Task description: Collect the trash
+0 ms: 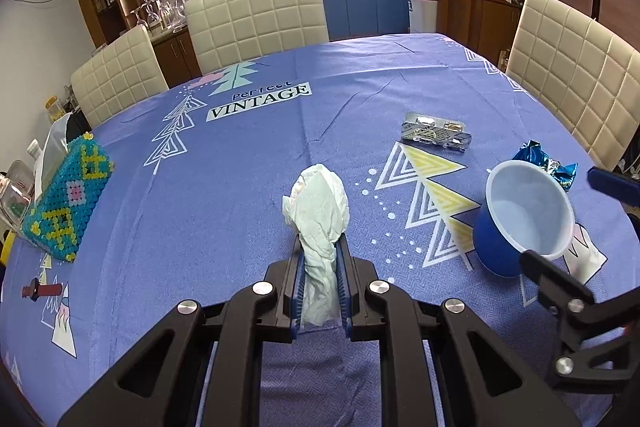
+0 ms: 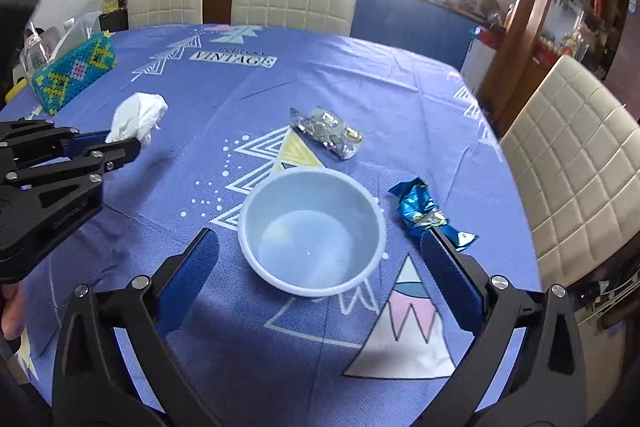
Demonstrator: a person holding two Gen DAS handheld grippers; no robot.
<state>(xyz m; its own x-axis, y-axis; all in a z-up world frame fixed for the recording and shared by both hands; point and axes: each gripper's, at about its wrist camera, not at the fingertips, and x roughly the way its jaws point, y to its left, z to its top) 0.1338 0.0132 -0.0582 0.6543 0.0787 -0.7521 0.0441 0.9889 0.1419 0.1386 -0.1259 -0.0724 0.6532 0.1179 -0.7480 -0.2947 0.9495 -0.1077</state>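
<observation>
My left gripper (image 1: pixel 319 247) is shut on a crumpled white tissue (image 1: pixel 320 205), which sticks out past its fingertips above the blue tablecloth. The right wrist view shows that same tissue (image 2: pixel 138 117) in the left gripper (image 2: pixel 134 143) at the left. My right gripper (image 2: pixel 320 239) is open wide, its blue pads standing on either side of an empty blue bowl with a white inside (image 2: pixel 312 231) without touching it. In the left wrist view this bowl (image 1: pixel 528 211) stands at the right. A silver blister pack (image 2: pixel 330 131) lies beyond the bowl. A crinkled blue wrapper (image 2: pixel 420 207) lies right of the bowl, by my right finger.
A beaded teal and yellow tissue box (image 1: pixel 64 199) stands at the table's left edge, with jars beside it. Cream padded chairs (image 1: pixel 256 15) ring the far side and the right side (image 2: pixel 568 163) of the table. Cabinets and a kitchen counter lie behind.
</observation>
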